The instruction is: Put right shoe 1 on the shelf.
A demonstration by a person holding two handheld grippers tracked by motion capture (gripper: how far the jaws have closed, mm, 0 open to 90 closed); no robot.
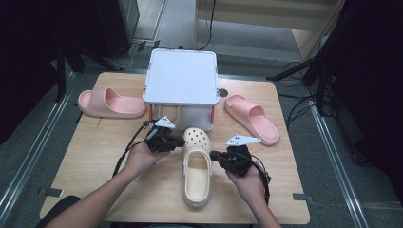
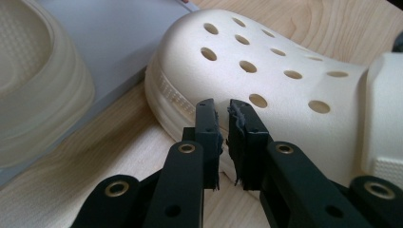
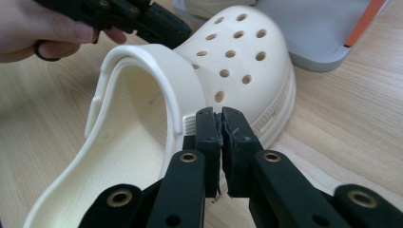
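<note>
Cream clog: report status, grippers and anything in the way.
Left gripper nearly shut, empty, at the cream clog's toe. Right gripper shut, empty, at its other side. Clog flat on the table, toe towards the white rack. Another cream clog already under the rack.

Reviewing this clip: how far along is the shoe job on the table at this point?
Done: one cream clog already lies on the rack's lower shelf.

In hand: the second cream clog lies on the table, flanked by the left gripper and right gripper, jaws nearly shut, gripping nothing.

Left, probably: this clog and both pink slides.
</note>
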